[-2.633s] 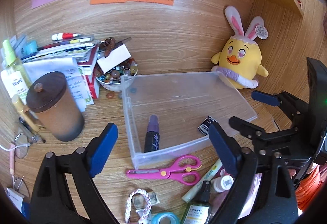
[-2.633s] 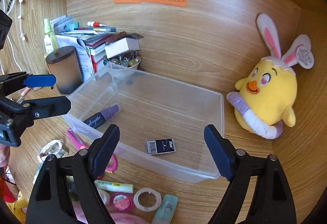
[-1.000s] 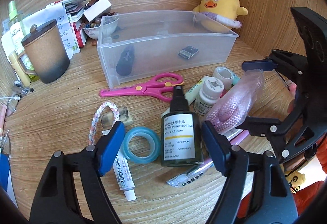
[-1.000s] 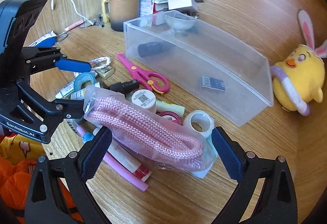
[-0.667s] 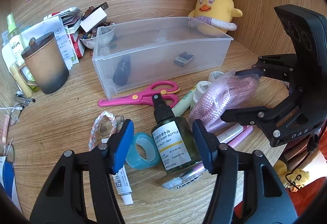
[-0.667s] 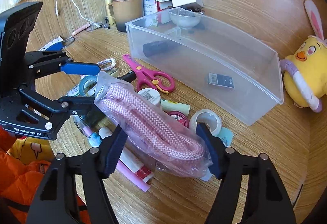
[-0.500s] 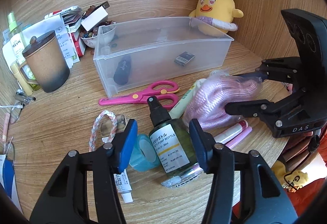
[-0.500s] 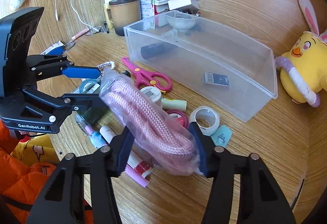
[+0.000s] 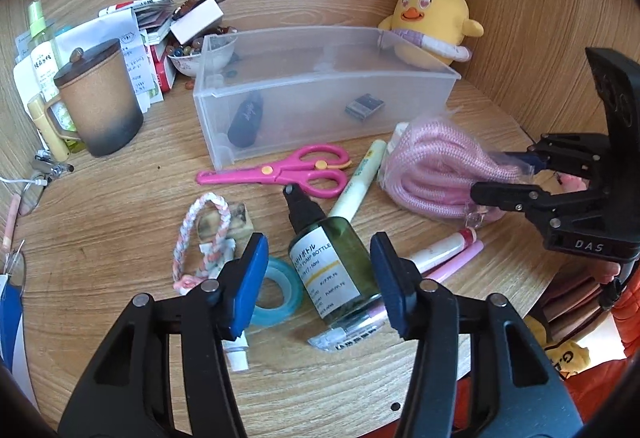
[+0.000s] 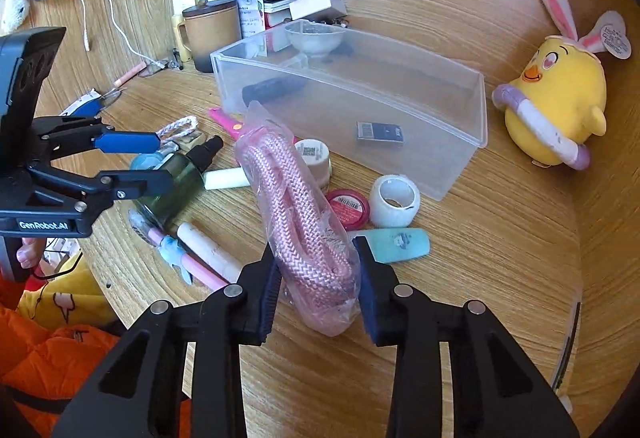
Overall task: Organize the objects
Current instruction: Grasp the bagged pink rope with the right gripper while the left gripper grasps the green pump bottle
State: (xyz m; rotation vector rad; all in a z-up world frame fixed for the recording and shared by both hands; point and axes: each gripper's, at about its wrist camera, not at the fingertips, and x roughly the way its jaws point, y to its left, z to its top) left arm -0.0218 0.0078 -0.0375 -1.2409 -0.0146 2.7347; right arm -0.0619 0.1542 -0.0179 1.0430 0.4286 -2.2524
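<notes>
My left gripper (image 9: 318, 270) is shut on a green pump bottle (image 9: 332, 266) with a black spray top, which leans tilted over the desk. In the right wrist view the bottle (image 10: 172, 178) sits between the left gripper's (image 10: 160, 160) two fingers. My right gripper (image 10: 318, 278) has its jaws closing, and the pads press on a clear bag of pink rope (image 10: 296, 206). The bag's far end sticks up toward the clear plastic bin (image 10: 478, 110). The bin (image 9: 320, 34) holds a dark marker (image 9: 246, 120) and a small black box (image 9: 364, 108).
Around the bottle lie pink scissors (image 9: 280, 172), a blue tape ring (image 9: 280, 292), a braided bracelet (image 9: 204, 230) and pens. A white tape roll (image 10: 394, 200) and a red tin (image 10: 348, 206) sit beside the rope. A brown mug (image 9: 100, 102) stands left, a yellow plush chick (image 9: 428, 18) right.
Both grippers came down from over the bin to the clutter in front of it. The left jaws narrowed onto the bottle, tilting it. The right jaws narrowed onto the rope bag, which swung endwise.
</notes>
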